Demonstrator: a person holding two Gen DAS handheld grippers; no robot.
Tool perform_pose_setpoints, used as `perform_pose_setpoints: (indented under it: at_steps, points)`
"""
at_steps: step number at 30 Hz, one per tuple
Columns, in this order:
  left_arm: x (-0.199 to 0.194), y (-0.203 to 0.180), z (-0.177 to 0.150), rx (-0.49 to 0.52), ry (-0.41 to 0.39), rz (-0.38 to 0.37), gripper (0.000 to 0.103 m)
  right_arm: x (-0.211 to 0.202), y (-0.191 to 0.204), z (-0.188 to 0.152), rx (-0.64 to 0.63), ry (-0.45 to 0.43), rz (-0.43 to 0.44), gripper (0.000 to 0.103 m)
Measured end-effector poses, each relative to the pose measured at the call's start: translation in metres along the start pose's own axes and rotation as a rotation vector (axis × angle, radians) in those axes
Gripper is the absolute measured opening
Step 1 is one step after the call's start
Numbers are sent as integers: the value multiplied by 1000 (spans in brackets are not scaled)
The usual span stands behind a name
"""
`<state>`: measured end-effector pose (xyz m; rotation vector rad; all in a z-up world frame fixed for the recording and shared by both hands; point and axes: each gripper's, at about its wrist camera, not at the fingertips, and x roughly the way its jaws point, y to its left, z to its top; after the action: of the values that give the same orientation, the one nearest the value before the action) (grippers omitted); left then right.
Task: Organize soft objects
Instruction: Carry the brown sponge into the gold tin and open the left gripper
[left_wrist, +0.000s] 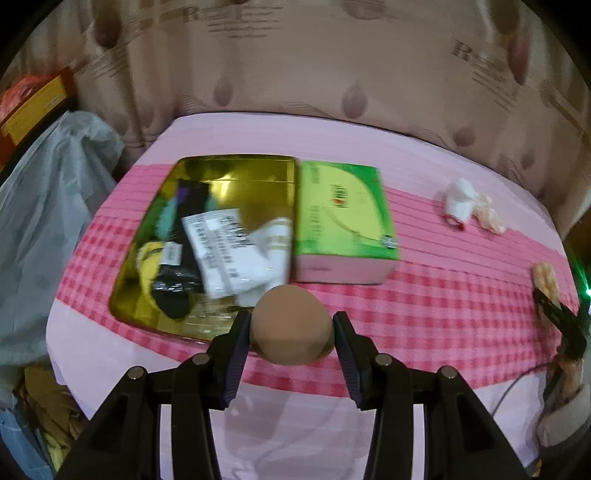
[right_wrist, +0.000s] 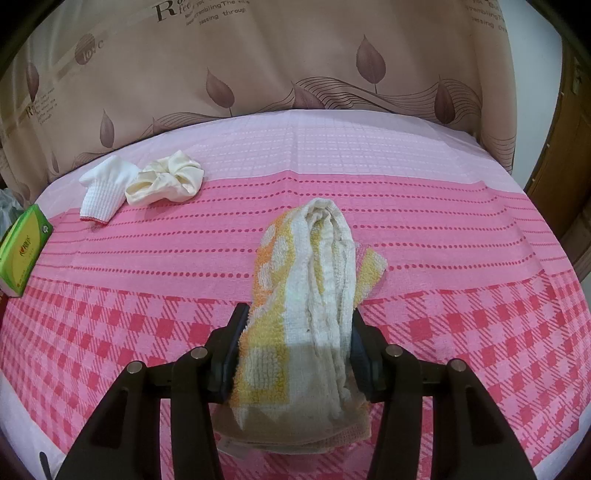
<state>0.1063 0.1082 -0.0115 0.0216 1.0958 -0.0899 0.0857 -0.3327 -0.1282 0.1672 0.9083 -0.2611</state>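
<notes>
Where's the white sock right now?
In the right wrist view the white sock lies far left on the pink cloth, touching the cream scrunchie, beyond the green tissue box.

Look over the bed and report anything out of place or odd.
Two soft items lie loose outside the gold tin: a white sock and a cream scrunchie, touching, at the far side. Nothing looks spilled or damaged.
</notes>
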Motion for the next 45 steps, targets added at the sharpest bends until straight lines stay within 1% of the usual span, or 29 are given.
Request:
perform_pose_setpoints:
  at_steps: [4,6,8,10,15,22,26,28,30,33,36,40,45]
  points:
    - [8,22,2,-36,8,32,45,0,1,0,1,0,0,48]
    - [14,28,2,-54,16,32,45,0,1,0,1,0,-1,48]
    - [22,37,3,-73,28,52,45,0,1,0,1,0,-2,48]
    - [28,43,4,-87,30,56,45,1,2,0,2,0,-2,48]
    - [43,55,11,-107,28,87,45,1,2,0,1,1,-4,48]
    - [56,69,22,-133,30,101,45,1,3,0,1,1,-7,48]
    - [62,72,22,-139,41,103,46,1,1,0,-1,1,-9,48]
    - [63,73,22,-142,40,103,48,1,2,0,-1,1,-10,48]
    - [63,74,21,-142,38,100,48,1,2,1,-3,2,-12,48]
    - [66,76,21,-144,57,95,49,1,0,1,-5,2,-14,48]
    - [65,78,20,-141,66,80,53,1,0,1,-5,3,-16,48]
    - [57,81,18,-138,62,60,56,2,3,1,-7,3,-19,48]
    - [41,82,16,-130,39,51,56,2,2,1,-11,4,-23,48]
